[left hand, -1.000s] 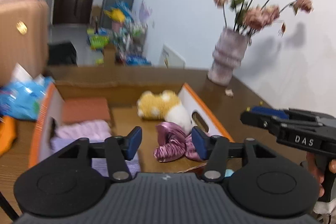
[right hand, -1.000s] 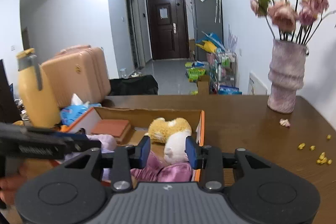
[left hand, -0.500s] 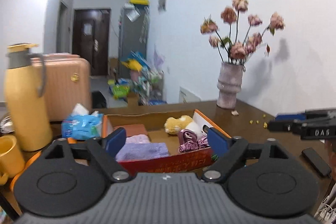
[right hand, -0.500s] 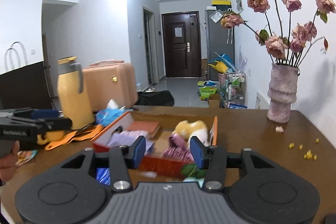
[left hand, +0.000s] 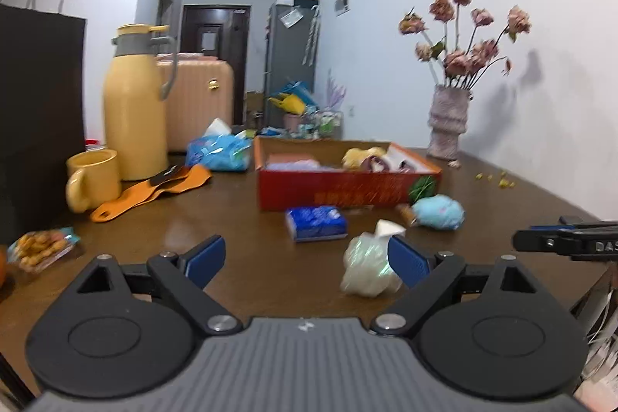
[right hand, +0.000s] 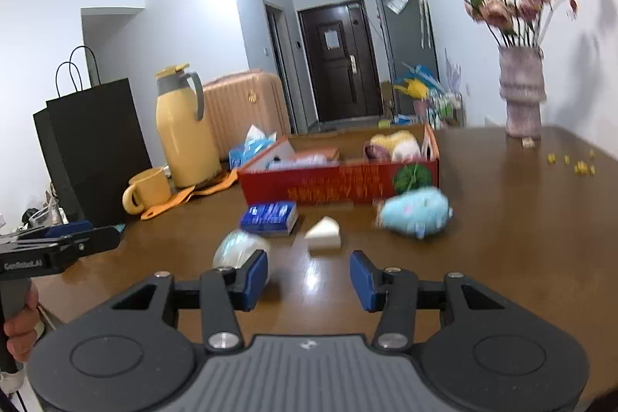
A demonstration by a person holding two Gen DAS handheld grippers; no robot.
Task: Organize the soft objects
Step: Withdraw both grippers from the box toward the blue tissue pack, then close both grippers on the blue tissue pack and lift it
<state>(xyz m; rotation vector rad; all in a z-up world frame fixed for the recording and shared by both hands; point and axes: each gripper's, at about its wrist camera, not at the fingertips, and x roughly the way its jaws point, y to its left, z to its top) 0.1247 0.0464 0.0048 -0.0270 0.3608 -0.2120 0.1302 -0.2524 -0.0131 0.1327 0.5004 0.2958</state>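
The open red cardboard box (left hand: 340, 188) stood toward the far middle of the brown wooden bench (left hand: 239, 219), already holding a yellow-and-white plush toy (right hand: 394, 143), folded pale purple cloth (left hand: 293, 165) and something shiny and purple, too blurred to name. In front of the box, loose on the bench, lay a light blue plush toy (right hand: 415, 213) just beside the box's near right corner, a blue pack of tissues (left hand: 316, 222) near its front wall, a small white wedge-shaped sponge (right hand: 324, 232), and a pale green bundle wrapped in clear plastic (left hand: 369, 267) closest to the cameras.

The left claw (left hand: 307, 259) hovered low over the bench with its blue pads wide apart, having just been opening; nothing was clamped, though the green bundle sat just by its right pad. The right claw (right hand: 309, 280) was partly open, its jaws having just widened a little, with only bare bench between them and the green bundle just beyond its left pad.

Further off stood a yellow thermos jug (left hand: 135, 103), a yellow mug (left hand: 92, 178), an orange strap-like piece (left hand: 154, 190), a blue plastic tissue bag (left hand: 218, 151), a black paper bag (right hand: 96, 145) and a ribbed pink vase of dried roses (left hand: 448, 120).
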